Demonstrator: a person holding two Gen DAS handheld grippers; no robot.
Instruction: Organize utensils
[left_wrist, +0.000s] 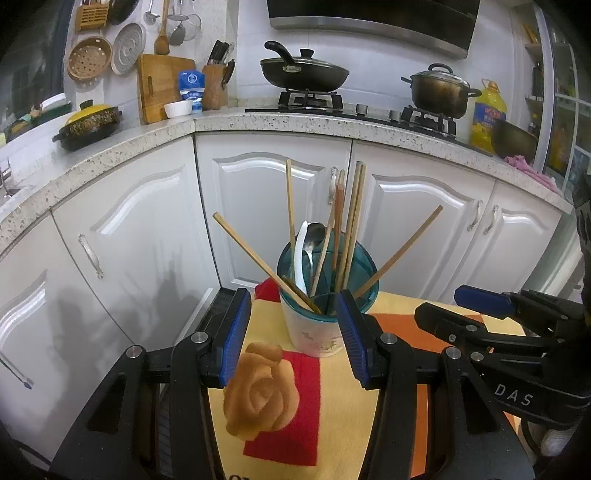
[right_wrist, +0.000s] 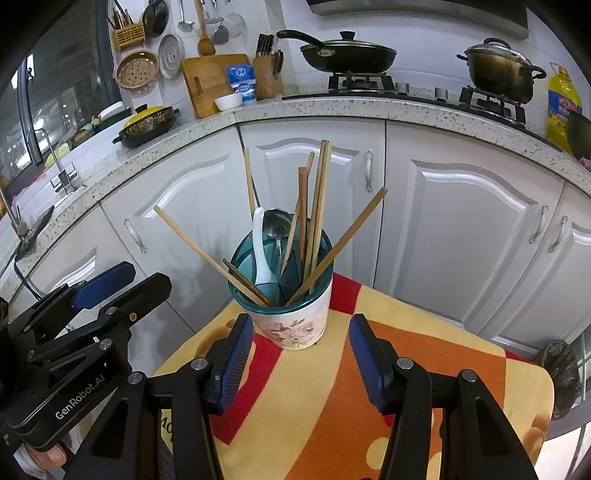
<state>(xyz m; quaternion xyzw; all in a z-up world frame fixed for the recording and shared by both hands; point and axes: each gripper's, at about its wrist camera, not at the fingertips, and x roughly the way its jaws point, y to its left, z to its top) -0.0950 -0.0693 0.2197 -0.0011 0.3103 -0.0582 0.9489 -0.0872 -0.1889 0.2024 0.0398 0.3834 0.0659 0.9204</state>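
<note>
While upright on the striped cloth (right_wrist: 332, 406), utensil holder (right_wrist: 295, 325) near its far edge, packed with wooden chopsticks (right_wrist: 321, 206), a white spoon (right_wrist: 260, 251) and a metal spoon (right_wrist: 275, 221). Left gripper (left_wrist: 291, 339) just short of the holder, jaws apart, gripping nothing. Right gripper (right_wrist: 301, 362) likewise apart, empty, close before the holder. White cabinets (right_wrist: 461, 229) behind.
</note>
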